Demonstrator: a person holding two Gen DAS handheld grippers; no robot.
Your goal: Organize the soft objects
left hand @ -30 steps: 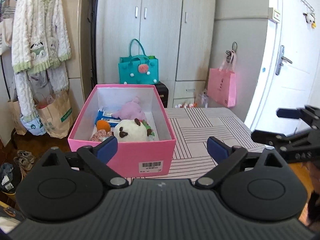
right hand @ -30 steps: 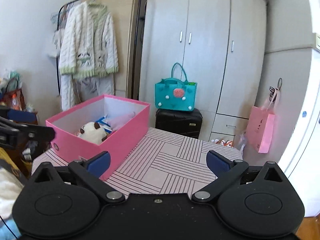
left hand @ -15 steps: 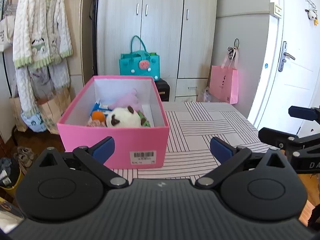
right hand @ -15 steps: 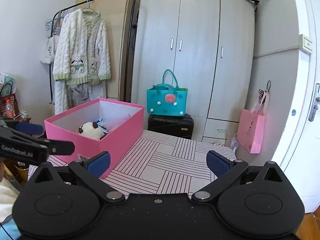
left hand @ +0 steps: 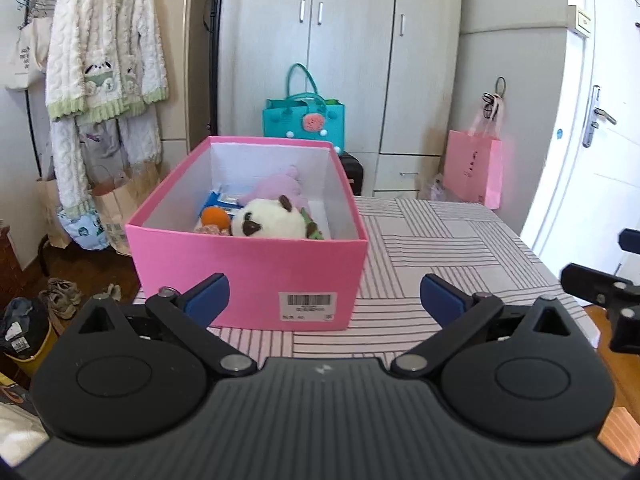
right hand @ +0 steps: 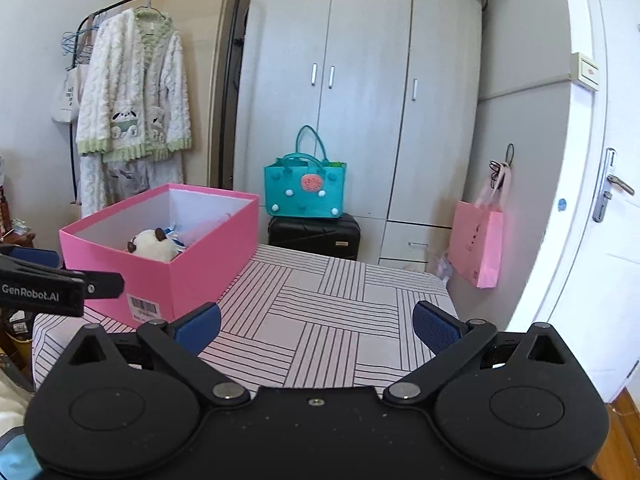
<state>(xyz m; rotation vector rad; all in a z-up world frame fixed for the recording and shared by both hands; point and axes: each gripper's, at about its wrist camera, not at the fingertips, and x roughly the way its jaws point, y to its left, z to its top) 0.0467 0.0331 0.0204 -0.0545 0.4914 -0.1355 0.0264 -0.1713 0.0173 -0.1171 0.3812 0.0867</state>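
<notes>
The pink box [left hand: 248, 272] on the striped table [left hand: 440, 240] is taken as landmark; the soft toys, a panda [left hand: 272, 222] foremost, lie inside it, its long axis running away from the left gripper [left hand: 324, 300], which is held spread and empty just before its near wall; the right gripper [right hand: 316, 328], likewise spread and empty, is held off to the box's right, judged farther.

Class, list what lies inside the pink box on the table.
Inside the pink box: a panda plush, a lilac plush, an orange toy and a blue packet. Anything beneath them is hidden.
</notes>
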